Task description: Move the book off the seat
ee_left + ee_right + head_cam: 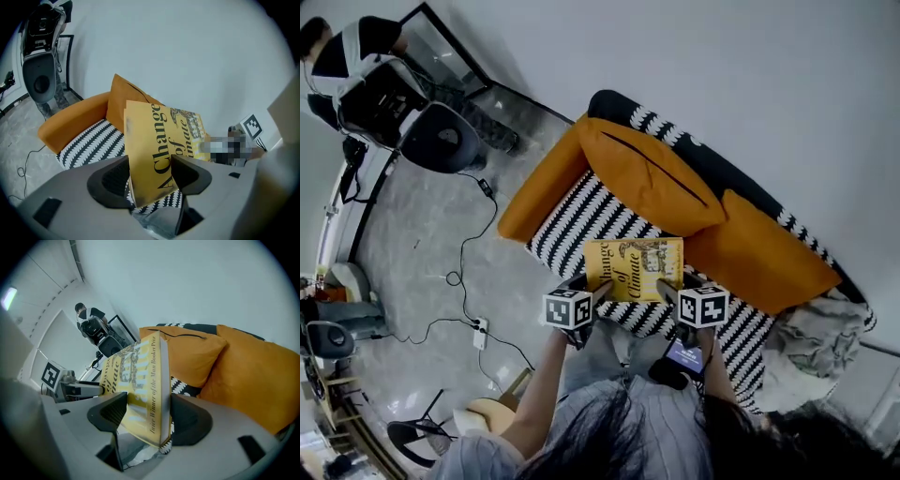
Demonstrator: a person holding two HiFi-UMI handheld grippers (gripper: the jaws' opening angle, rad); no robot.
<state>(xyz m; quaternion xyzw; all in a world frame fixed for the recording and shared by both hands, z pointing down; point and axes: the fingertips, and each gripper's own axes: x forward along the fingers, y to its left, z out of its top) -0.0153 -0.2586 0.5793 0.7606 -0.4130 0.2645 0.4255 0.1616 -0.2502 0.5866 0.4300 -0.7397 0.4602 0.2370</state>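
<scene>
A yellow book (pixel 633 268) is held up above the black-and-white patterned seat (pixel 581 220) of an orange sofa. My left gripper (pixel 598 292) is shut on the book's (pixel 159 150) left edge, with the cover between its dark pads (pixel 187 174). My right gripper (pixel 667 292) is shut on the book's (pixel 143 390) spine side, one pad (pixel 185 420) pressing against the spine. The book faces up, its title readable, and hangs clear of the cushions.
Two orange cushions (pixel 649 173) lean on the sofa back. A crumpled grey cloth (pixel 814 342) lies at the sofa's right end. Cables (pixel 464 281) and a power strip run over the grey floor on the left, near a dark speaker-like stand (pixel 441 136). A person (pixel 342 47) stands far left.
</scene>
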